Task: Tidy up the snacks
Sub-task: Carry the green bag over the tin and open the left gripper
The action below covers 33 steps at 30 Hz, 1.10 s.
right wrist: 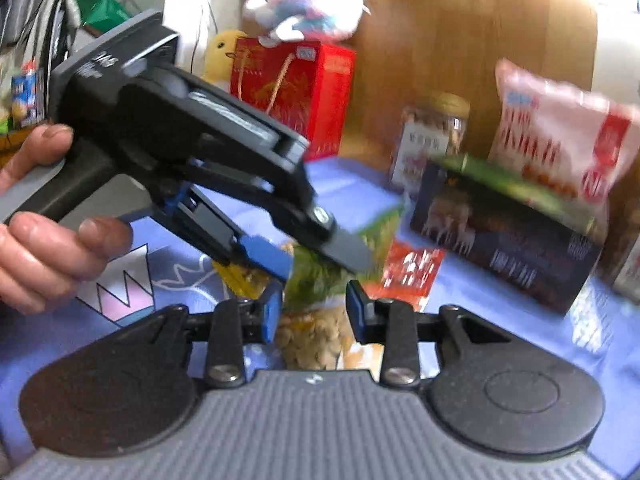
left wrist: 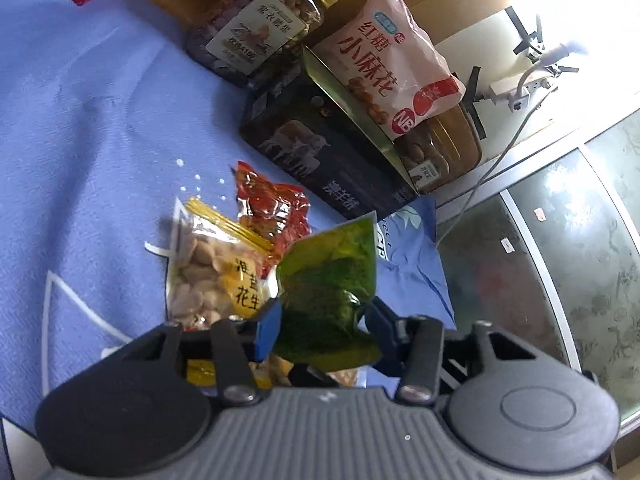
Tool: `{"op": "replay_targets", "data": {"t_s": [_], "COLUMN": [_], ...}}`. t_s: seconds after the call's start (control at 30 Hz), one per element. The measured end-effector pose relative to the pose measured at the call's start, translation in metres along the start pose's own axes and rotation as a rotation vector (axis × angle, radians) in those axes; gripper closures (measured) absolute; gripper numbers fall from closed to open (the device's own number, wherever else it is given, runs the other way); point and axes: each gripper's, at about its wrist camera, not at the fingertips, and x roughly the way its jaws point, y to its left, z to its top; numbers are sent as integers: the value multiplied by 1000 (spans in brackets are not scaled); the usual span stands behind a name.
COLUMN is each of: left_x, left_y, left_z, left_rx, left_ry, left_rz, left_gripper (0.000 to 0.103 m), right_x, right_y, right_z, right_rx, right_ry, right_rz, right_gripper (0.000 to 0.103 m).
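Note:
My left gripper (left wrist: 322, 320) is shut on a green snack packet (left wrist: 332, 280) and holds it above the blue cloth (left wrist: 88, 128); it also shows in the right wrist view (right wrist: 316, 248), gripping the green packet (right wrist: 320, 280). Under it lie a clear peanut bag (left wrist: 208, 272) and a red snack packet (left wrist: 272, 208). My right gripper (right wrist: 314, 312) is open and empty, just in front of the green packet, over the peanut bag (right wrist: 312, 340). The red packet (right wrist: 412, 268) lies beyond.
A dark box (left wrist: 320, 152) stands at the back with a pink snack bag (left wrist: 392, 60) on it, a nut jar (left wrist: 256, 28) to its left. A red gift box (right wrist: 296, 96) with plush toys stands behind. The table edge (left wrist: 444, 248) drops to the floor on the right.

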Motion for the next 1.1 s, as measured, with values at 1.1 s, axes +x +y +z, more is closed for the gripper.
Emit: {"op": "replay_targets", "data": {"t_s": [1.1], "left_x": [66], "left_y": [-99], "left_z": [112], "left_rx": [207], "left_ry": [41], "left_rz": [-257], "left_gripper": [59], "right_x": [-11], "right_y": [-102], "right_z": [51], "right_rx": [222], "right_ry": [-226], "right_rz": [-257], "right_gripper": [81]}}
